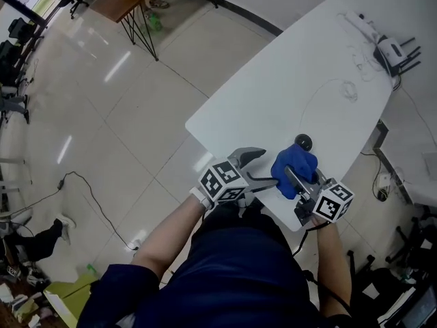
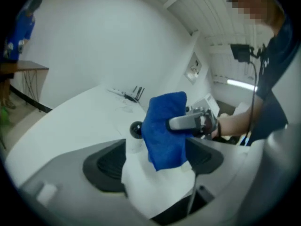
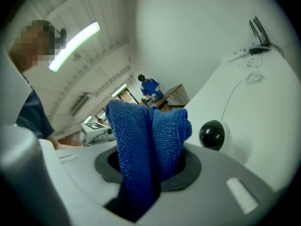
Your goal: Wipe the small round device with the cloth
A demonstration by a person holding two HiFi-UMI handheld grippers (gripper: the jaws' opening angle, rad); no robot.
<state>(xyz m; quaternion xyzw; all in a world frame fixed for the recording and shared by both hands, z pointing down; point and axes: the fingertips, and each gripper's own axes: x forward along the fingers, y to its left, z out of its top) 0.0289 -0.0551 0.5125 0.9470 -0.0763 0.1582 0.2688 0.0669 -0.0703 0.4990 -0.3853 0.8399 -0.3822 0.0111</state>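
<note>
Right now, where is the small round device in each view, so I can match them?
Head view: small round device right of centre on the white table, just beyond the blue cloth.
Left gripper view: small round device near centre, at the blue cloth's left edge.
Right gripper view: small round device right of centre, right of the blue cloth.
Shared landmark: the blue cloth, beside it everywhere.

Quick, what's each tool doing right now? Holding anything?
Left tool: open, empty.
Right tool: closed on the blue cloth.
</note>
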